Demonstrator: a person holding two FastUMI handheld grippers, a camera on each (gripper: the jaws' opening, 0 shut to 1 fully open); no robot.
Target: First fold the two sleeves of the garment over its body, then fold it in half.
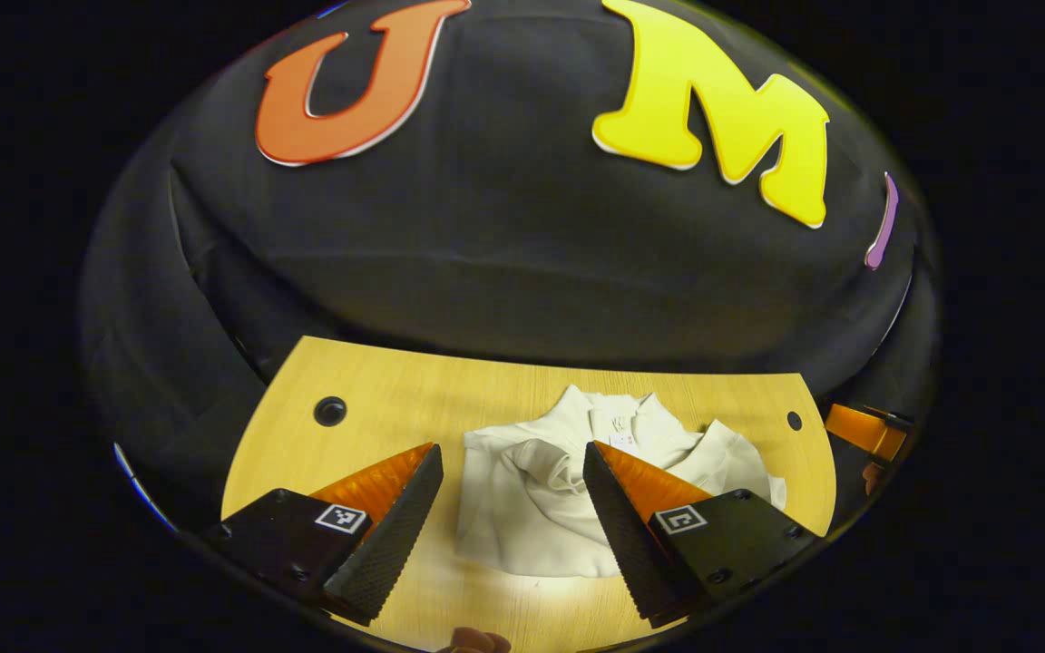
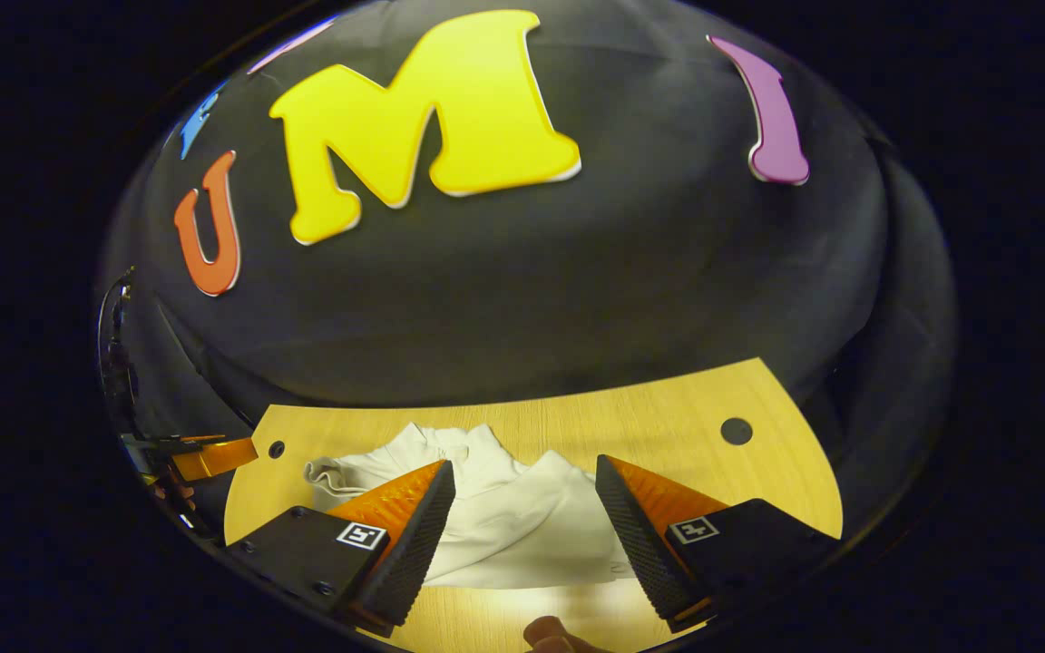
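- Holding nothing, the left gripper [image 1: 513, 508] has its two fingers spread wide apart, up above the near part of the table [image 1: 377, 408].
- The right gripper [image 2: 525, 521] is the same: fingers wide apart, nothing between them, up above the cloth.
- A bit of a hand [image 2: 551, 635] shows at the very bottom, close to the camera.
- Past the fingers, the white garment [image 1: 532, 508] lies on the wooden table in a bunched heap, its collar and tag on the far side. It looks pulled in, with soft lumps on top. I cannot tell if those lumps are folded sleeves or just crumples.
- So it could be a shirt that needs spreading, or one partly folded.
- What could go wrong: a gripper could pinch two layers at once, because the layers sit on each other, and drag the whole heap.
- The cloth is soft and floppy, so a fold could slide open or end up crooked.
- Farther off, at the table's side, the other gripper [image 1: 865, 430] shows; the two could bump over the small heap.
- Two dark holes [image 1: 330, 411] sit near the table's far edge.
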